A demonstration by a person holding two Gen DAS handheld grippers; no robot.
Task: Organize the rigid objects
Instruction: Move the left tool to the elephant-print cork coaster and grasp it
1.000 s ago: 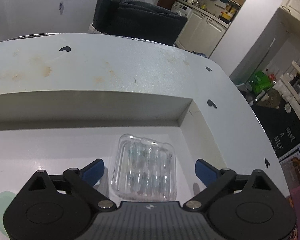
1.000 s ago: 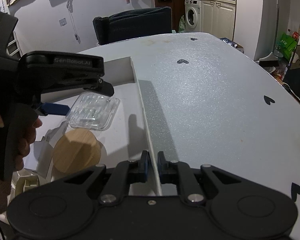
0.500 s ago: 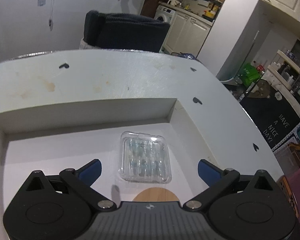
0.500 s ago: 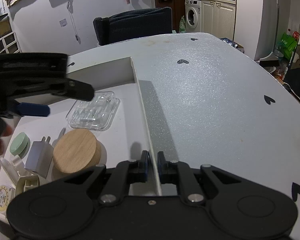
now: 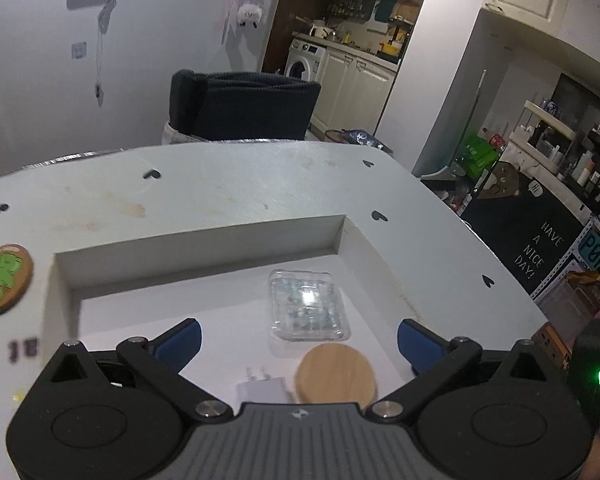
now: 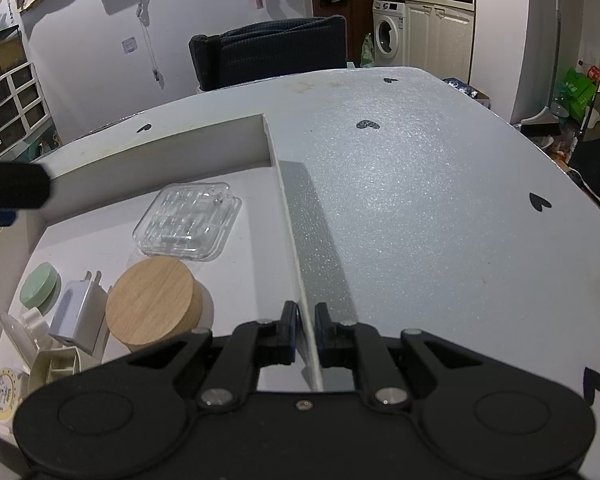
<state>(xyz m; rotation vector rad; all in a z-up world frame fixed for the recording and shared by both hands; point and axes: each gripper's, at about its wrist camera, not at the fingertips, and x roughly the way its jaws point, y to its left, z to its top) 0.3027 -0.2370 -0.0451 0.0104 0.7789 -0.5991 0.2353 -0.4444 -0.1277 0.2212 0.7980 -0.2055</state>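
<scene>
Left gripper (image 5: 298,338) empty; one clear case (image 5: 306,306), one wooden disc (image 5: 336,374)

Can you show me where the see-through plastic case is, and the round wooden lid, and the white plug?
clear plastic case (image 6: 188,220), right wrist view, middle of its top.
round wooden lid (image 6: 150,298), right wrist view, centre of its flat wooden face.
white plug (image 6: 78,312), right wrist view, its white body, below the prongs.

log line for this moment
left hand-held gripper: open, empty | right hand-held gripper: shut on white box wall | clear plastic case: in box
</scene>
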